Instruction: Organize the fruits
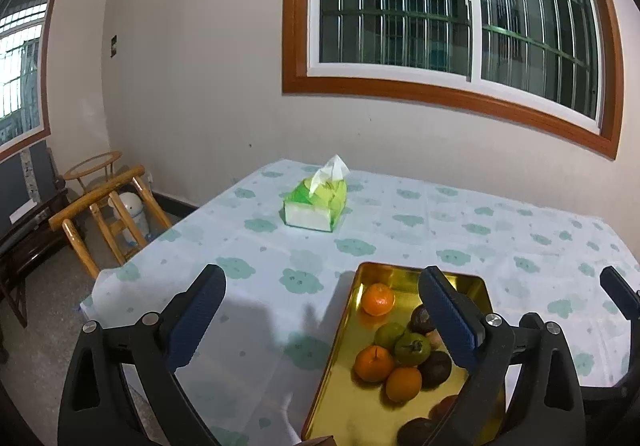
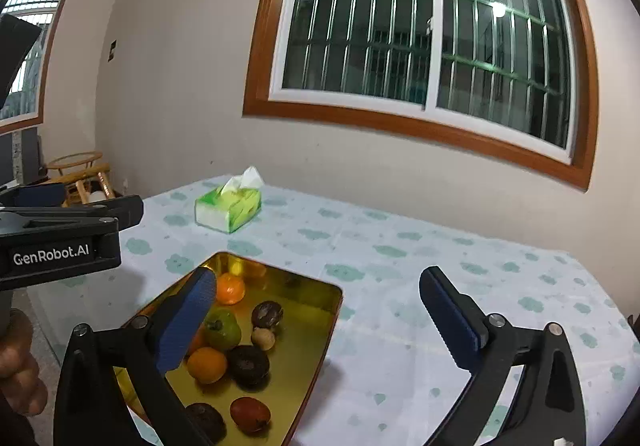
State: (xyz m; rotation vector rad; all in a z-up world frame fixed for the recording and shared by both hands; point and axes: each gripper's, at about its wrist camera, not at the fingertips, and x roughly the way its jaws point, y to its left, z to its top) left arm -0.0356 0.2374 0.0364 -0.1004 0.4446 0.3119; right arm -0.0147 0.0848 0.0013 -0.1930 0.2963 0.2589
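Note:
A gold metal tray (image 1: 340, 402) lies on the table and holds several fruits. Among them are an orange (image 1: 378, 299) at the far end, a green fruit (image 1: 412, 344), two more oranges and dark round fruits (image 1: 436, 368). My left gripper (image 1: 322, 272) hovers open over the tray's left side with nothing between its fingers. In the right wrist view the tray (image 2: 316, 322) sits lower left, with the orange (image 2: 230, 288), green fruit (image 2: 222, 328), a small tan fruit (image 2: 263, 338) and a red fruit (image 2: 250, 414). My right gripper (image 2: 318, 274) stands wide open above the tray's right edge, empty.
A green tissue box (image 1: 316, 206) (image 2: 228, 210) stands at the far end of the patterned tablecloth (image 2: 440, 286). A wooden chair (image 1: 108, 214) stands off the table's left edge. A barred window fills the wall behind. A hand (image 2: 16, 366) shows at lower left.

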